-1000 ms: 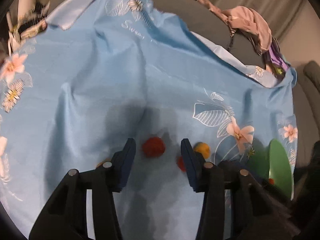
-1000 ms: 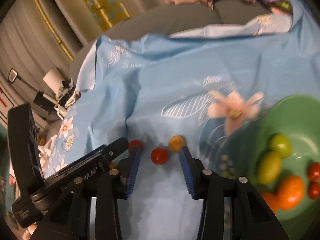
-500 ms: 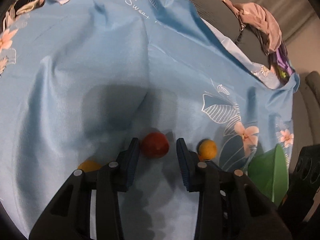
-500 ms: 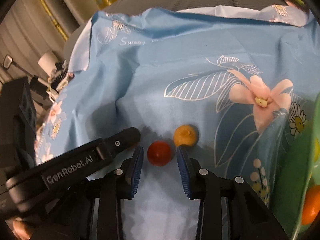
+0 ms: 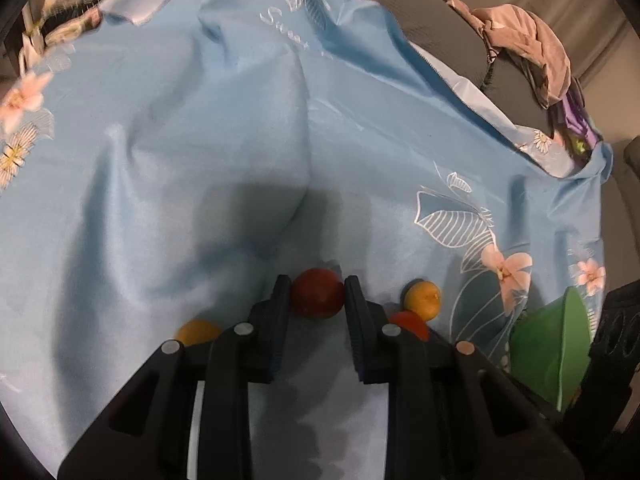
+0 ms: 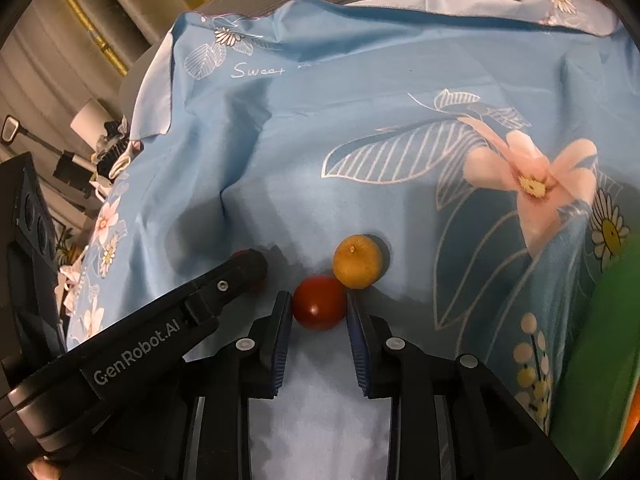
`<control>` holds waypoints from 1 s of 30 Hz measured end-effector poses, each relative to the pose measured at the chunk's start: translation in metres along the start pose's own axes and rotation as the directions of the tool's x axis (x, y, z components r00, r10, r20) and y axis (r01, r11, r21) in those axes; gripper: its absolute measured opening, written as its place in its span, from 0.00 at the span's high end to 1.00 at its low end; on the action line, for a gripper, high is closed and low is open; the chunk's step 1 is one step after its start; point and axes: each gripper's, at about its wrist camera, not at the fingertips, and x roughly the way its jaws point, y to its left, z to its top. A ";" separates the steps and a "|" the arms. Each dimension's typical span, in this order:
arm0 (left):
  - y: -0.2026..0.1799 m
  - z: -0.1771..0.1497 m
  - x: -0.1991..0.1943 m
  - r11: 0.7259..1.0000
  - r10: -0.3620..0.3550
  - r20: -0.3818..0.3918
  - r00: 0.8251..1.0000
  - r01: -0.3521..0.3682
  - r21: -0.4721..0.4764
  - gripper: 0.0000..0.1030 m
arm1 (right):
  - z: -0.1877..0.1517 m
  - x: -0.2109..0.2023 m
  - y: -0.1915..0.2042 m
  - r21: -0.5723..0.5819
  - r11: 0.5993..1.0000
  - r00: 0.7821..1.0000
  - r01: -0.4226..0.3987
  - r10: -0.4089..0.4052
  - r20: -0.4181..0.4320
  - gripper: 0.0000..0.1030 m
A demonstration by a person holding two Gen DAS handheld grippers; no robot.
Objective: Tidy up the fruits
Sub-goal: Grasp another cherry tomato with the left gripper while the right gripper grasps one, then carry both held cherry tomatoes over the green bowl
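Observation:
In the left wrist view my left gripper (image 5: 316, 294) is shut on a dark red round fruit (image 5: 317, 294) resting on the blue floral cloth (image 5: 200, 160). A yellow fruit (image 5: 423, 302) and a red tomato (image 5: 410, 322) lie to its right, and an orange fruit (image 5: 197, 331) lies to its left. In the right wrist view my right gripper (image 6: 319, 306) is shut on the red tomato (image 6: 319, 303), with the yellow fruit (image 6: 357, 261) touching it just beyond. The left gripper's body (image 6: 160, 332) reaches in from the left. The green bowl (image 5: 556, 344) sits at the right.
The green bowl's rim (image 6: 604, 360) fills the right edge of the right wrist view, with an orange fruit inside at the edge. Crumpled clothes (image 5: 528, 44) lie on the grey surface beyond the cloth. Clutter sits off the cloth's left edge (image 6: 92, 140).
Both grippers moved forward and closed: the left one's fingers now touch the dark red fruit, the right one's touch the red tomato. The fruits have stayed on the cloth.

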 end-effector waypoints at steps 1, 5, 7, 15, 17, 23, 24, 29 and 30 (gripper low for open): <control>-0.001 -0.001 -0.004 1.000 0.007 0.010 1.000 -0.007 0.006 0.75 | -0.001 -0.004 0.000 -0.004 1.000 1.000 0.007 -0.007 0.005 0.71; -0.007 -0.005 -0.026 0.999 0.029 0.067 0.997 -0.031 0.027 0.75 | -0.006 -0.018 0.003 -0.013 1.000 0.999 0.014 -0.014 0.030 0.71; -0.008 -0.011 -0.038 1.000 0.012 0.088 0.996 -0.014 0.022 0.75 | -0.009 -0.027 0.004 -0.012 1.000 0.999 -0.002 0.002 0.047 0.71; -0.024 -0.027 -0.089 0.998 -0.022 0.191 0.981 0.011 0.060 0.75 | -0.021 -0.074 0.010 -0.019 0.999 0.988 -0.034 0.037 0.151 0.71; -0.029 -0.030 -0.101 0.997 -0.054 0.210 0.976 0.040 0.072 0.75 | -0.023 -0.088 0.010 -0.024 0.999 0.983 -0.034 0.038 0.181 0.71; -0.051 -0.039 -0.130 0.986 -0.112 0.272 0.956 0.073 0.150 0.75 | -0.028 -0.124 0.009 -0.035 0.999 0.962 -0.006 0.015 0.271 0.71; -0.054 -0.041 -0.134 0.984 -0.124 0.277 0.953 0.081 0.160 0.75 | -0.028 -0.129 0.008 -0.031 1.000 0.959 0.002 0.007 0.285 0.71; -0.070 -0.047 -0.147 0.965 -0.206 0.275 0.939 0.147 0.218 0.75 | -0.030 -0.151 -0.006 0.009 1.000 0.940 0.023 -0.025 0.339 0.71; -0.073 -0.049 -0.148 0.961 -0.217 0.273 0.937 0.157 0.227 0.75 | -0.031 -0.156 -0.011 0.014 1.000 0.938 0.019 -0.023 0.347 0.71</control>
